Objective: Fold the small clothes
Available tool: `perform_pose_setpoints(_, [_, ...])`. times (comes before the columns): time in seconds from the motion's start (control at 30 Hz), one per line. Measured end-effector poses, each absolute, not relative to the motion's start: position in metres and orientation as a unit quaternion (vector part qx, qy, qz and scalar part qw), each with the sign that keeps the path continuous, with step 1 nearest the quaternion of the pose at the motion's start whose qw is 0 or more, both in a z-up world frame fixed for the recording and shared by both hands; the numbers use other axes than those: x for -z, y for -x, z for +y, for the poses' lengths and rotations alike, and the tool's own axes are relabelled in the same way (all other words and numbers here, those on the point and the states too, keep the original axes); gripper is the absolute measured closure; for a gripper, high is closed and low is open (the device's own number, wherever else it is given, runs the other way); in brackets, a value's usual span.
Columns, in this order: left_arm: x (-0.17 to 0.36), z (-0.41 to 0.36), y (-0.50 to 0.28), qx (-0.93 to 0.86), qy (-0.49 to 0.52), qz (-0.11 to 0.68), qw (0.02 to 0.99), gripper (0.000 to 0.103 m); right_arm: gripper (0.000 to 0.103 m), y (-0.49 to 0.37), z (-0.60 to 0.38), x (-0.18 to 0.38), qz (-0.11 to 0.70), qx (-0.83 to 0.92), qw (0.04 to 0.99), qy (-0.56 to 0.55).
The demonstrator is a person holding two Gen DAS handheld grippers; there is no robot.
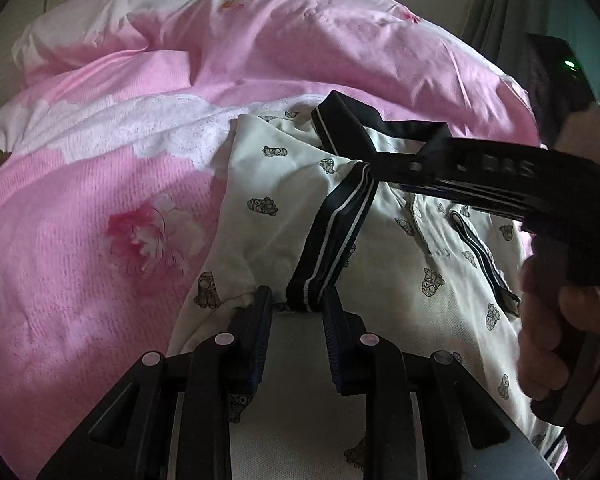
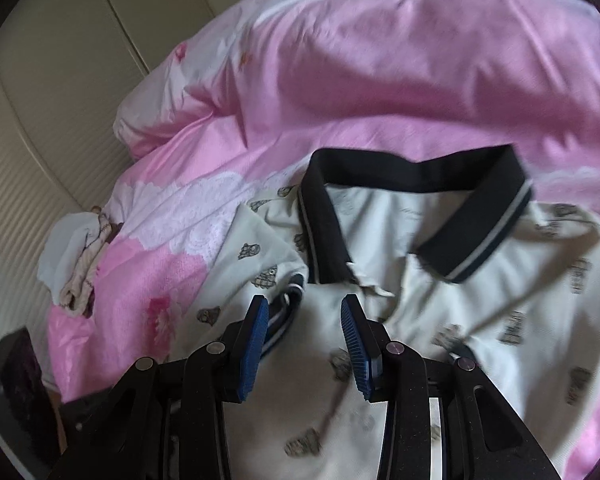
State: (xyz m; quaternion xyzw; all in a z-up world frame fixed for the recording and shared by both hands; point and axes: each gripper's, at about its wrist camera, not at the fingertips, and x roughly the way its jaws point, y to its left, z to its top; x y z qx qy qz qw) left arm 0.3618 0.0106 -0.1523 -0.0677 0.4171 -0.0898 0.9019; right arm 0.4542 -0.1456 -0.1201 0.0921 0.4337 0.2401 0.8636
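A small white polo shirt (image 1: 284, 200) with cartoon prints and a black striped collar lies on the pink bed; in the right wrist view the shirt (image 2: 480, 280) fills the lower right, its collar (image 2: 416, 172) spread open. My left gripper (image 1: 298, 300) is open, its jaws on either side of the black striped sleeve cuff (image 1: 332, 240), which is folded over the shirt body. My right gripper (image 2: 305, 308) is open and empty just above the shirt's chest; it also shows in the left wrist view (image 1: 380, 168), reaching in from the right over the collar.
A pink floral duvet (image 1: 260, 40) is bunched up behind the shirt. A small pile of pale clothes (image 2: 80, 264) lies at the bed's left edge. A cream wardrobe (image 2: 60, 80) stands beyond. A hand (image 1: 552, 344) holds the right gripper's handle.
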Motion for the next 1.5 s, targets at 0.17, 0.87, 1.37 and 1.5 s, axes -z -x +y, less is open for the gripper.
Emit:
perform_pose_setpoints(0.17, [0.152, 0.01, -0.36, 0.086, 0.07, 0.412, 0.904, 0.08, 0.097, -0.466, -0.131, 0.132, 0.453, -0.239, 0.855, -0.078])
perform_pose_setpoints(0.87, [0.137, 0.006, -0.327, 0.106, 0.085, 0.418, 0.898, 0.093, 0.078, -0.429, -0.171, 0.112, 0.421, -0.173, 0.889, -0.045])
perform_pose_setpoints(1.37, [0.122, 0.036, -0.192, 0.034, 0.034, 0.402, 0.914, 0.076, 0.051, -0.207, -0.235, 0.074, 0.343, -0.039, 0.938, -0.022])
perform_pose_setpoints(1.5, [0.129, 0.045, -0.155, 0.015, 0.026, 0.399, 0.916, 0.072, 0.05, -0.163, -0.241, 0.084, 0.339, -0.001, 0.941, -0.002])
